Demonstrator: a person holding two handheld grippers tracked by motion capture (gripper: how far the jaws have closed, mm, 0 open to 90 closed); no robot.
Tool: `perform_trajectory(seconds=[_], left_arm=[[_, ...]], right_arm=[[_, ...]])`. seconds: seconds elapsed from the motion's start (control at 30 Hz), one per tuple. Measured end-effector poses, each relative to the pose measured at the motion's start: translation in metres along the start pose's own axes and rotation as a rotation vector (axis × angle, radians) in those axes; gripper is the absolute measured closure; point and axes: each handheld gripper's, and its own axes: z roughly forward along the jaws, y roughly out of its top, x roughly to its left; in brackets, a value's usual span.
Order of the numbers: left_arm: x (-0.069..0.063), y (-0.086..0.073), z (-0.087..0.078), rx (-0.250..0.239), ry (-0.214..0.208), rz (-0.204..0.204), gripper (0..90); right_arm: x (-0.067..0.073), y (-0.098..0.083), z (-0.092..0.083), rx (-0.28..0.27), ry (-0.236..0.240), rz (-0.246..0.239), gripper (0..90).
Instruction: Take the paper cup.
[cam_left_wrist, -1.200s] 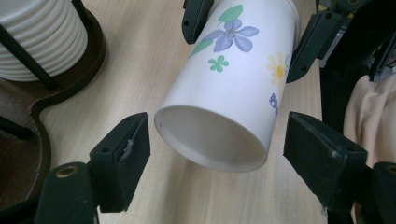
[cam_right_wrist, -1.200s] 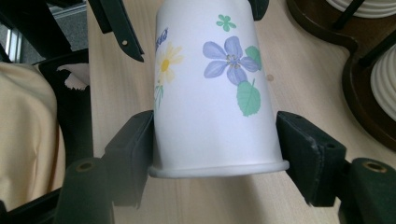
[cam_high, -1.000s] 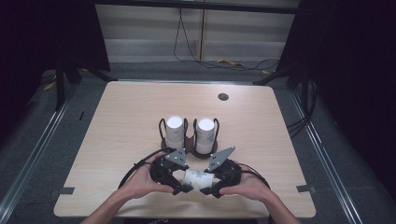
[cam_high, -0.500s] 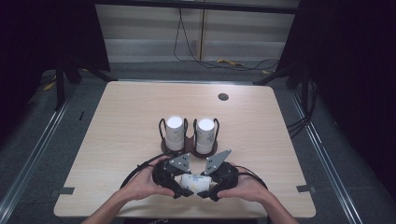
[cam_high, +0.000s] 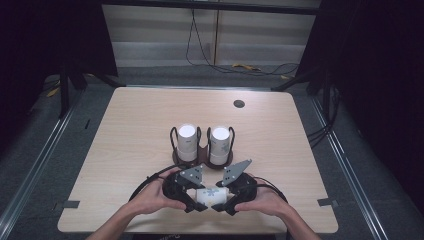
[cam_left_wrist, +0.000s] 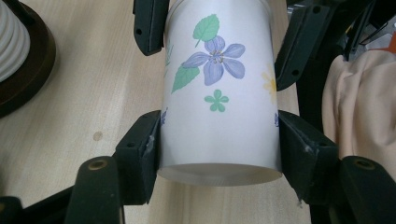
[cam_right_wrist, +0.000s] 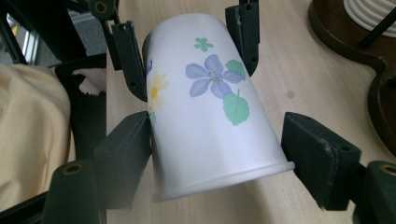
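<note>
1. Left gripper (cam_high: 196, 204) – its jaws have just been closing and now clamp the base end of the flowered paper cup (cam_high: 212, 195), which lies sideways low over the table (cam_high: 125, 130).
2. Right gripper (cam_high: 223, 205) – its jaws have just been opening; one pad touches the cup's rim end, the other stands clear.
3. Both hands sit where they did a second ago.

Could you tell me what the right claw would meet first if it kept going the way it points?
Probably the left claw, which grips the far end of the flowered paper cup lying between the right claw's open jaws.
</note>
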Motion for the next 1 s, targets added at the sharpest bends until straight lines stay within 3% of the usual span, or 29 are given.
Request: perform_trajectory(seconds=[0.23,0.3,0.4,0.53,0.63,0.8,0.87,1.0], left_arm=[[0.001,-0.001,-0.002,-0.032,-0.003,0.001,36.1],[0.001,-0.003,-0.002,-0.045,-0.007,-0.016,36.1],[0.001,-0.003,-0.002,-0.045,0.0,-0.008,36.1],[0.0,-0.005,-0.002,-0.042,-0.001,-0.027,36.1],[0.001,-0.007,-0.002,-0.06,-0.001,-0.031,36.0],[0.001,-0.011,-0.002,-0.091,0.007,-0.054,36.0],[0.002,-0.012,-0.003,-0.072,0.017,-0.048,36.0],[0.002,-0.013,-0.004,-0.116,0.012,-0.07,35.9]], right_arm=[[-0.002,-0.003,-0.002,-0.033,-0.011,0.026,16.5],[-0.004,-0.004,-0.004,-0.053,-0.014,0.044,15.2],[-0.004,-0.006,-0.007,-0.074,-0.021,0.061,14.9],[-0.005,-0.009,-0.01,-0.098,-0.024,0.082,14.8],[-0.005,-0.008,-0.012,-0.136,-0.022,0.105,17.2],[-0.005,-0.008,-0.014,-0.154,-0.04,0.112,16.8],[-0.006,-0.009,-0.015,-0.165,-0.045,0.116,16.8],[-0.007,-0.012,-0.017,-0.18,-0.055,0.131,16.7]])
